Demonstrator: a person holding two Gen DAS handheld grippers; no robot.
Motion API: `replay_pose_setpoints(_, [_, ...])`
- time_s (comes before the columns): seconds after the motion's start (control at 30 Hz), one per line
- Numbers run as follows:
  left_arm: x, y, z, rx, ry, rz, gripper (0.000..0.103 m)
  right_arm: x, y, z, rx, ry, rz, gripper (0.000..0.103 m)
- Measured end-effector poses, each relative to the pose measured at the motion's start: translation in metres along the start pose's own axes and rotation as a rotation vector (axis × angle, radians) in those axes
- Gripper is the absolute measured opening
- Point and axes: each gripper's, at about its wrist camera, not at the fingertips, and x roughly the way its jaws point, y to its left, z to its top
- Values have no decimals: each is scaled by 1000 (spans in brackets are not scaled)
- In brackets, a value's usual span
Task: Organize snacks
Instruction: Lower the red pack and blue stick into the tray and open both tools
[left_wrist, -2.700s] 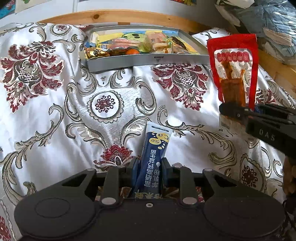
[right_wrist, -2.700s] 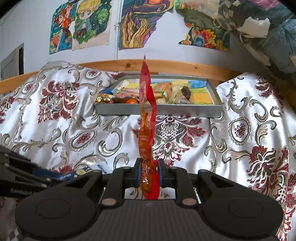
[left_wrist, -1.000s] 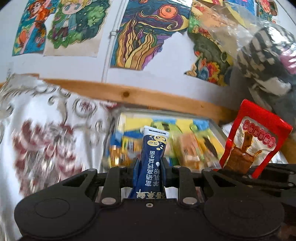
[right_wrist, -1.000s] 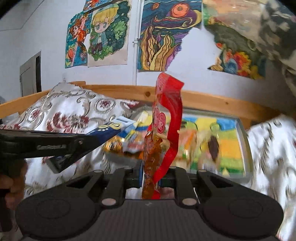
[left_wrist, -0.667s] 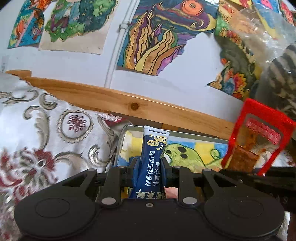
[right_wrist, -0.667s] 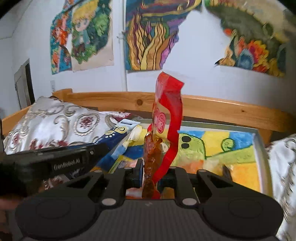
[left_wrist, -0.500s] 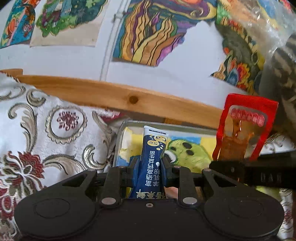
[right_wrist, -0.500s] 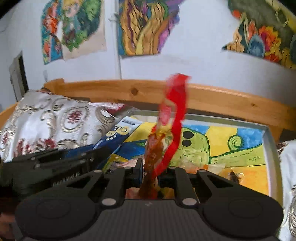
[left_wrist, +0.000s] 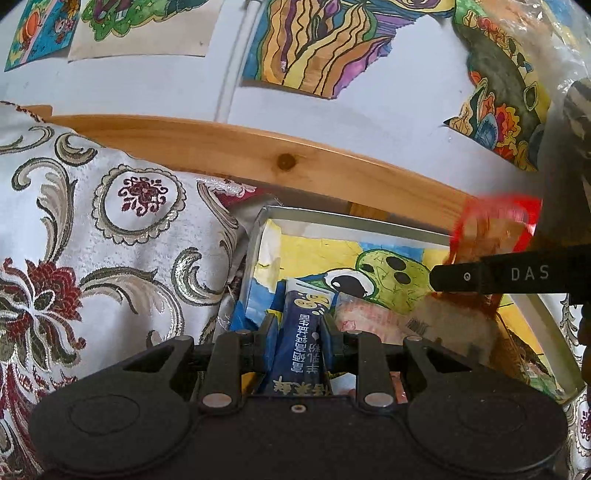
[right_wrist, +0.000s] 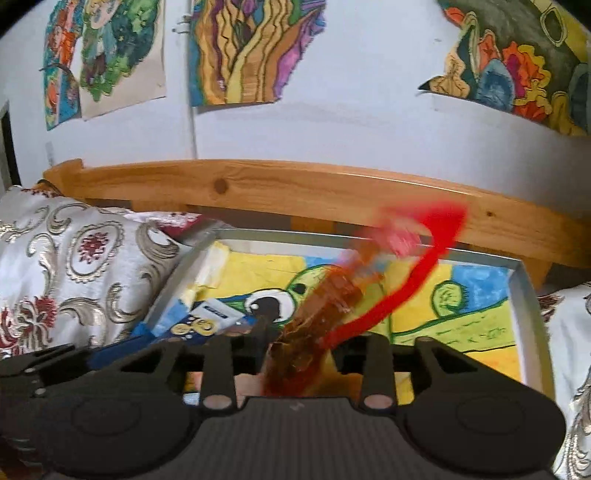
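Patterned bedspread (left_wrist: 92, 236) bears a grey tray (right_wrist: 526, 295) lined with a green cartoon drawing, set against the wooden bed rail (right_wrist: 295, 192). Left gripper (left_wrist: 300, 328) is over the tray's left end, jaws clamped on a blue stick sachet (left_wrist: 301, 343). Right gripper (right_wrist: 299, 339) is over the tray, jaws spread; the blurred red snack packet (right_wrist: 321, 314) tilts rightward between them
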Motion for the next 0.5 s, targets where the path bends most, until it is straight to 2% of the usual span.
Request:
replay_pose_setpoints(0.07, [1, 2, 0, -24, 21, -19, 28, -1, -1, -1, -27, 1, -55, 63])
replay_pose_setpoints(0.13, [0, 3, -1, -38, 27, -20, 28, -3, -2, -2, -49, -13, -91, 66])
replay_pose_setpoints(0.2, [0, 2, -1, -42, 28, -15, 29, -6, -4, -2, -50, -24, -89, 66])
replay_pose_setpoints(0.27, [-2, 2, -1, -53, 26, -16, 30, -11, -6, -2, -44, -34, -80, 72])
replay_pose_setpoints(0.33, [-4, 0, 0, -53, 22, -16, 36, -17, -7, -3, -46, -52, -81, 77])
replay_pose_setpoints(0.5, [-17, -4, 8, -58, -21, -8, 66, -35, -8, 0, -40, -93, -98, 88])
